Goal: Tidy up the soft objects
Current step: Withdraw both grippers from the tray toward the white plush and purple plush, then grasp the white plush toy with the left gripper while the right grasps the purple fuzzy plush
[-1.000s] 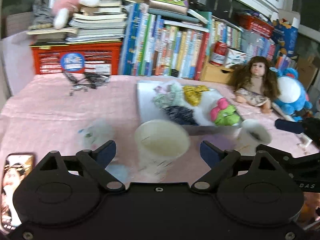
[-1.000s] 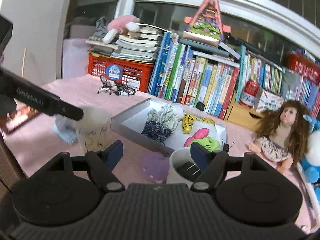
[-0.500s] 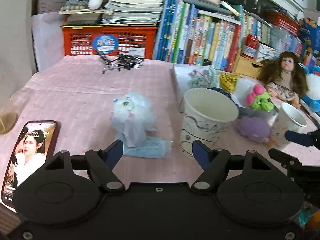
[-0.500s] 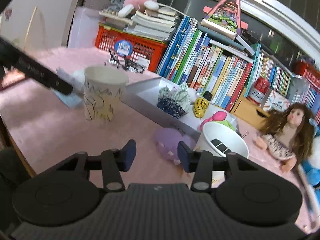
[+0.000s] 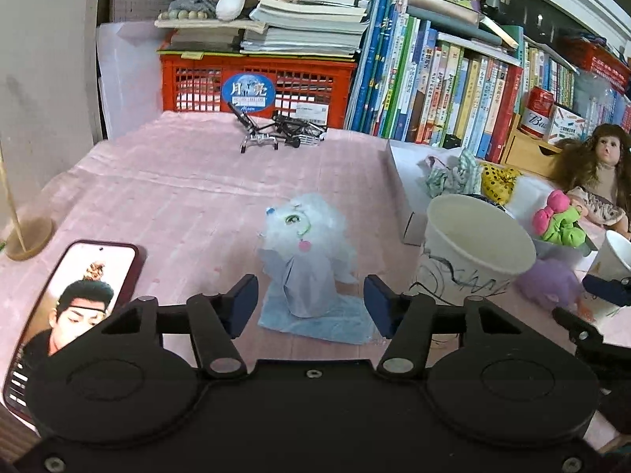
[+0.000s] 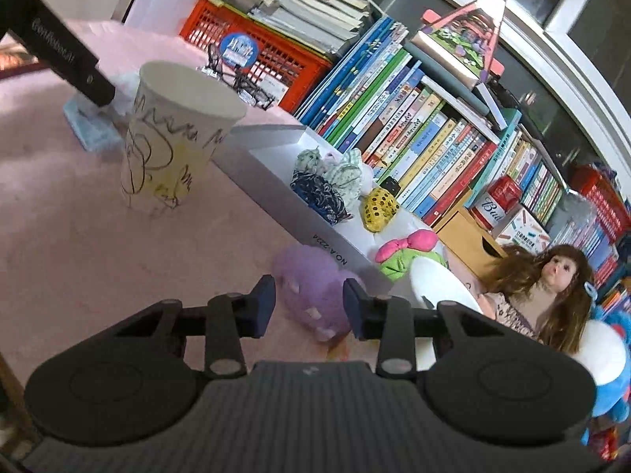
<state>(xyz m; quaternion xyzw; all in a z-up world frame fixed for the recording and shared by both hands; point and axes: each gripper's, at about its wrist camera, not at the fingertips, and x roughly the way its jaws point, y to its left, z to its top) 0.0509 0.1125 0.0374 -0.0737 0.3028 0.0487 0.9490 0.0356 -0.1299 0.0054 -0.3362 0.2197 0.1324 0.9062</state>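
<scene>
Two grippers are closing over the pink tablecloth: the left gripper has the fluffy white toy on its blue cloth between its jaws, pads not yet touching. The right gripper flanks the purple plush beside the white box of scrunchies, apparently not yet pressing it.
</scene>
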